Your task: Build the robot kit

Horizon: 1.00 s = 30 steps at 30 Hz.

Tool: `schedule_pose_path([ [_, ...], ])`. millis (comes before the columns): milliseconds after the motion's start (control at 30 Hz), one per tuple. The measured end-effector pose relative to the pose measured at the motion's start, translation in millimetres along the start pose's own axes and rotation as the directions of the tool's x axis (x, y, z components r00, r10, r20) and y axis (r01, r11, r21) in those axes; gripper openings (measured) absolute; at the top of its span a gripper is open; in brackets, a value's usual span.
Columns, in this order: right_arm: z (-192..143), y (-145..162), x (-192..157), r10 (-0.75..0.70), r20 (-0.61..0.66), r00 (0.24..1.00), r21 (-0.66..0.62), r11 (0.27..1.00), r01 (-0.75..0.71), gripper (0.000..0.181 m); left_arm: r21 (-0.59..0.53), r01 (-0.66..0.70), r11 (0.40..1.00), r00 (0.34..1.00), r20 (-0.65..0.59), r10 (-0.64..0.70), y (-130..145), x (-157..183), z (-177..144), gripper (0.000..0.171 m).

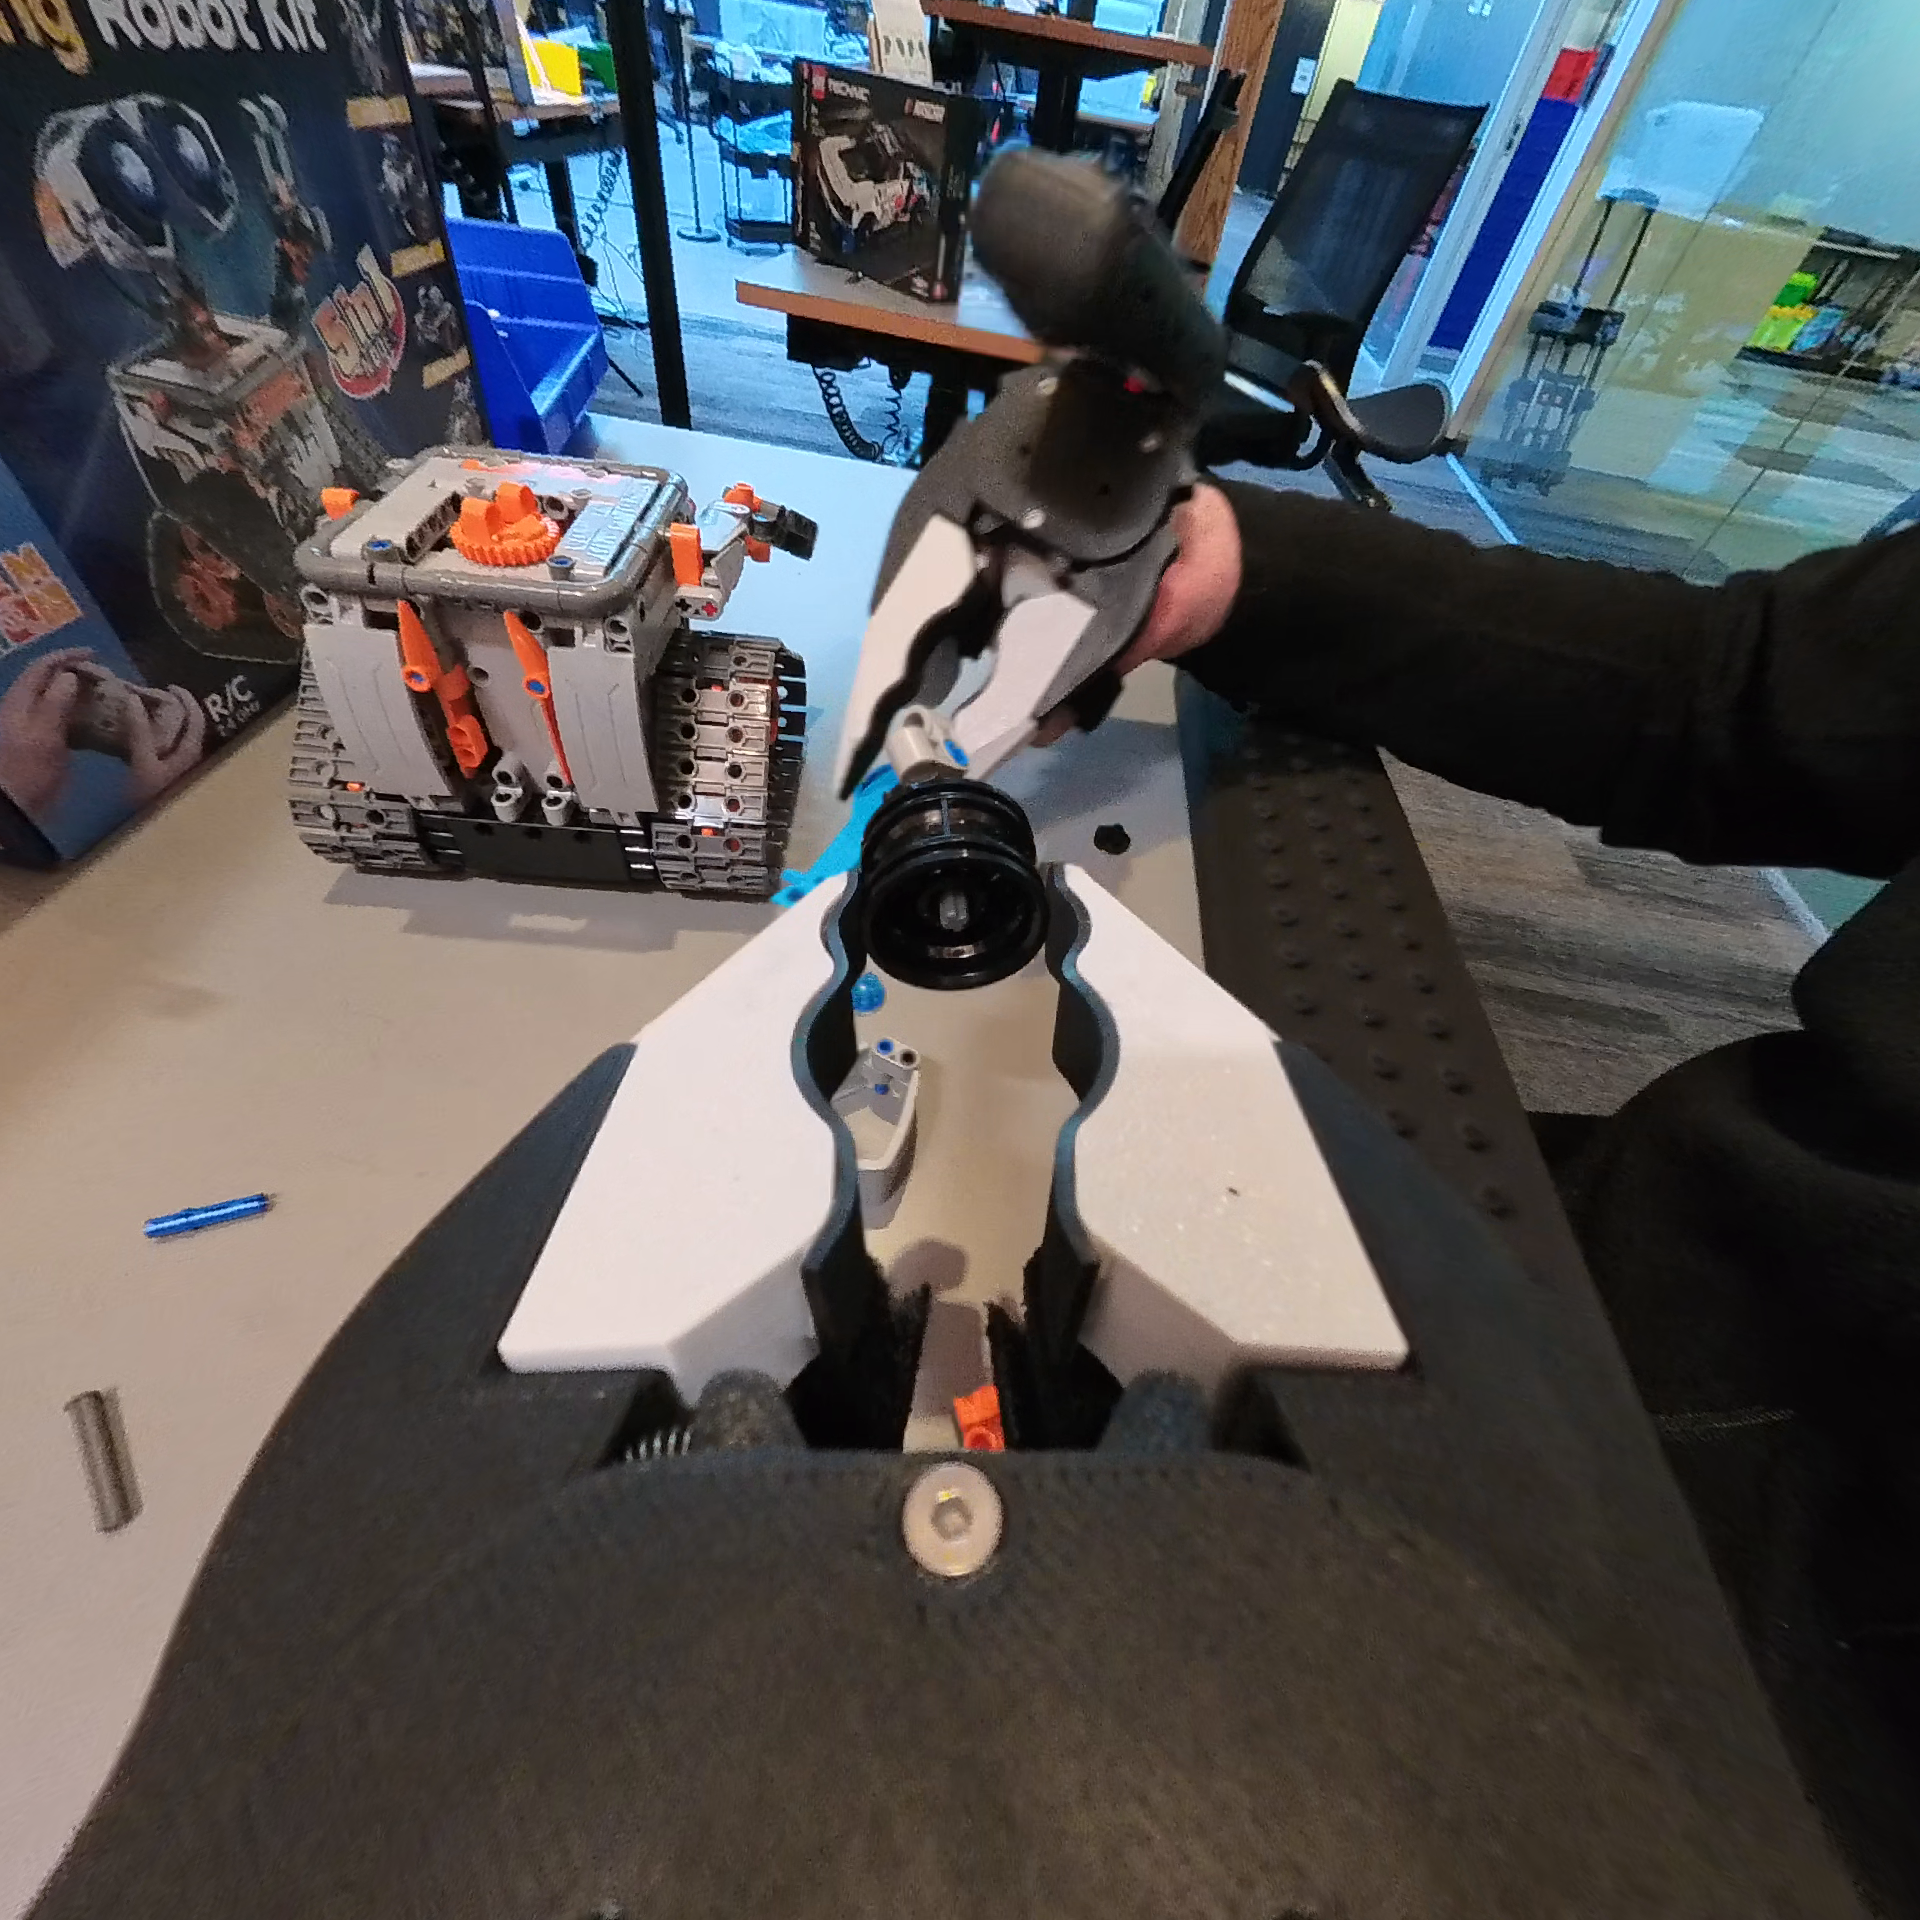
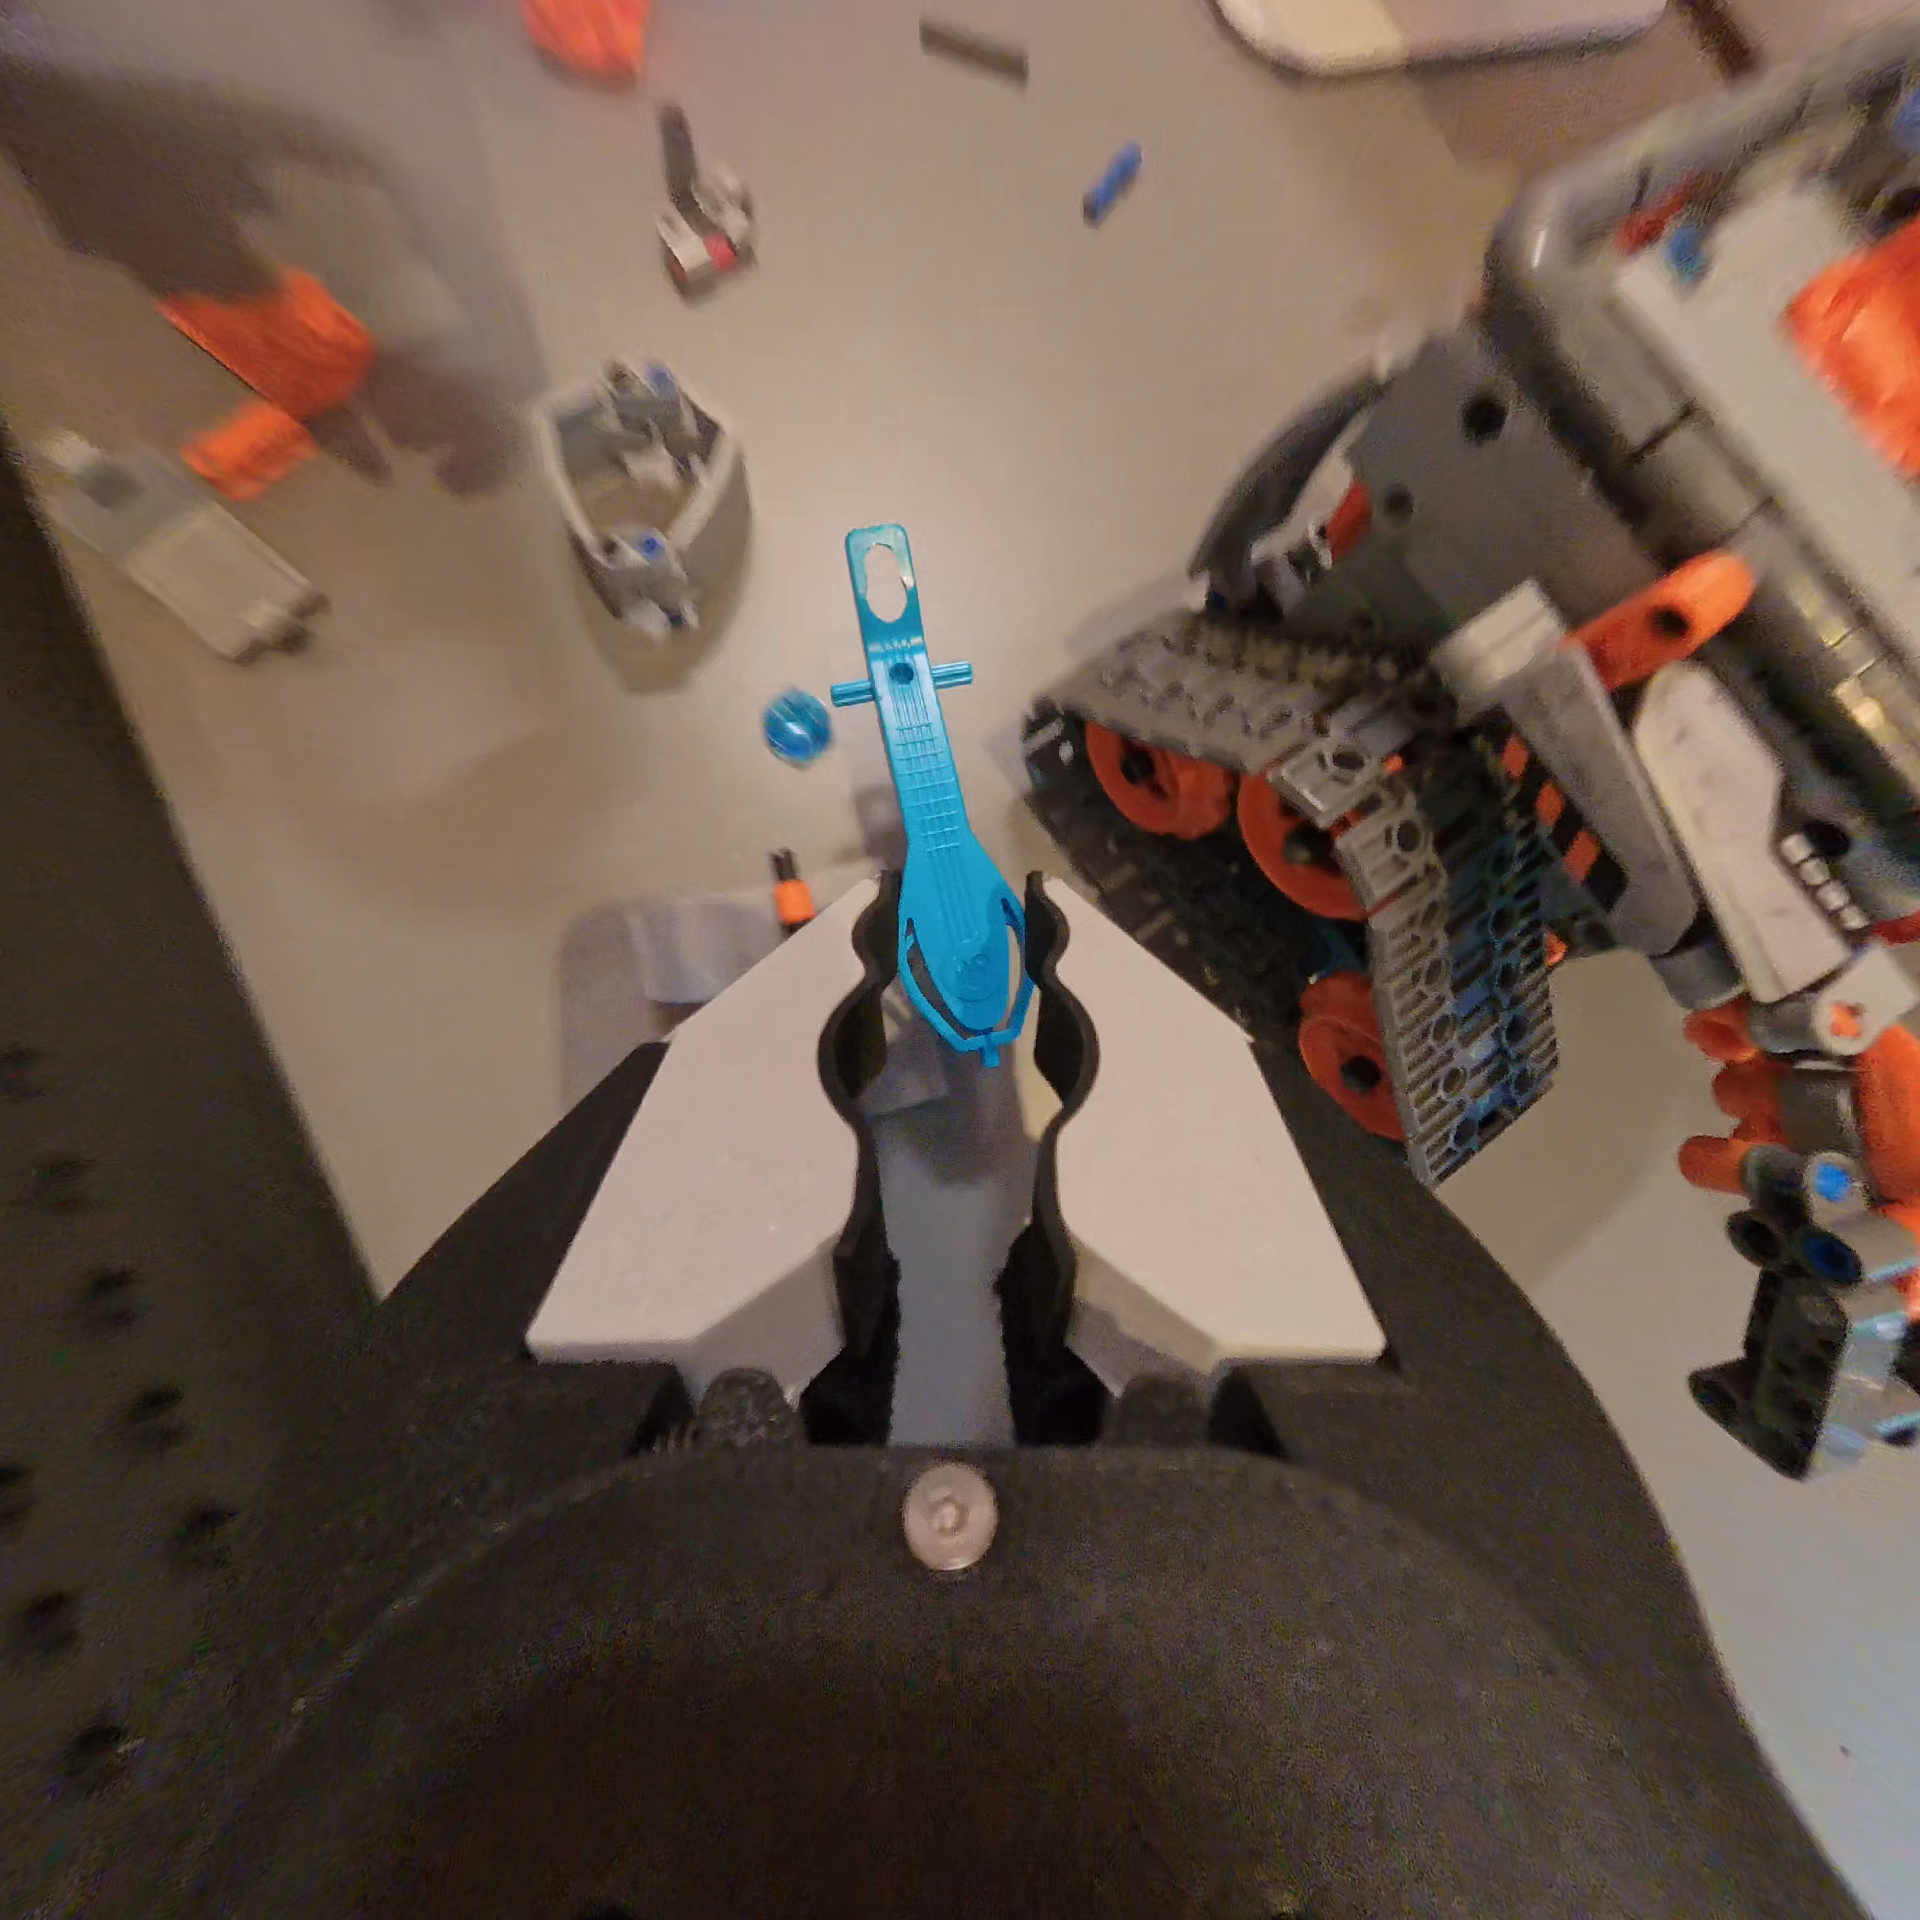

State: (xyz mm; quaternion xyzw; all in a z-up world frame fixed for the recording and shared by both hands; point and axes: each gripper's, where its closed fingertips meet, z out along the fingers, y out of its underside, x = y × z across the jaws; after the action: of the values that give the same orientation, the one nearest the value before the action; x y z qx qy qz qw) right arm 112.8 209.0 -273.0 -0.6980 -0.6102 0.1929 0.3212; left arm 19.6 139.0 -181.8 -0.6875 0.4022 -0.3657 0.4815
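The left gripper (image 1: 954,896) was closed partway on a black wheel (image 1: 954,902), which was held between the two fingertips and lifted clear of the table (image 1: 260,1039). A short grey connector (image 1: 920,740) was seen on the far end of the wheel's hub, just at the tips of the right gripper (image 1: 883,769); whether it was touched by them could not be told.

The right gripper (image 2: 956,935), carried in a hand (image 1: 1195,582) in a dark sleeve, was narrowed onto the broad end of a slim blue tool (image 2: 914,790). The tool's slotted end was pointed away from the fingers and down toward the table.

A tracked toy robot (image 1: 540,675) of grey and orange bricks was stood near the far left corner of the table, in front of a printed box (image 1: 187,312). Loose parts were scattered over the table: a curved grey shell (image 1: 883,1112) below the left gripper's fingers, a small blue round piece (image 1: 869,994) beside it, a blue pin (image 1: 206,1216) and a grey tube (image 1: 104,1460) toward the left edge.
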Motion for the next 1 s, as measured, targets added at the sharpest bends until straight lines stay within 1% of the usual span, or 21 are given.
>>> schedule_pose_path([
  [133,-29.2,-38.5,-28.8,-0.005,0.040,0.999,0.144,0.990,-0.001,0.022,0.035,-0.085,0.996,0.995,0.047,0.083,-7.8,-5.7,-2.9,0.032],
  [233,-46.7,-66.7,-57.3,0.026,0.171,0.985,0.255,0.964,-0.069,0.021,0.056,-0.158,0.986,0.984,0.093,0.153,-14.4,-8.1,-4.4,0.032],
  [367,-59.3,-89.9,-74.7,0.073,0.302,0.950,0.351,0.919,-0.182,0.020,0.110,-0.261,0.959,0.959,0.147,0.244,-28.1,-6.6,-11.3,0.031],
  [500,-51.9,-96.4,-79.6,0.114,0.384,0.916,0.337,0.907,-0.254,0.019,0.121,-0.383,0.916,0.913,0.199,0.356,-38.0,-1.4,-15.8,0.032],
  [633,-47.2,-101.6,-82.8,0.133,0.465,0.875,0.328,0.892,-0.310,0.019,0.103,-0.500,0.860,0.853,0.228,0.469,-42.6,5.0,-17.2,0.031],
  [700,-47.2,-103.6,-85.5,0.128,0.504,0.854,0.327,0.887,-0.325,0.018,0.074,-0.544,0.836,0.825,0.230,0.517,-41.6,6.2,-16.0,0.031],
  [833,-48.8,-108.2,-83.5,0.130,0.533,0.836,0.334,0.876,-0.349,0.018,0.034,-0.612,0.790,0.773,0.239,0.588,-42.5,5.7,-14.3,0.032],
  [933,-50.4,-110.8,-83.0,0.126,0.548,0.827,0.345,0.867,-0.361,0.018,0.039,-0.630,0.776,0.759,0.247,0.603,-44.9,5.9,-14.6,0.032],
  [1000,-51.7,-112.0,-84.9,0.116,0.564,0.817,0.354,0.860,-0.367,0.017,0.057,-0.610,0.791,0.777,0.240,0.582,-46.0,6.0,-14.6,0.032],
])
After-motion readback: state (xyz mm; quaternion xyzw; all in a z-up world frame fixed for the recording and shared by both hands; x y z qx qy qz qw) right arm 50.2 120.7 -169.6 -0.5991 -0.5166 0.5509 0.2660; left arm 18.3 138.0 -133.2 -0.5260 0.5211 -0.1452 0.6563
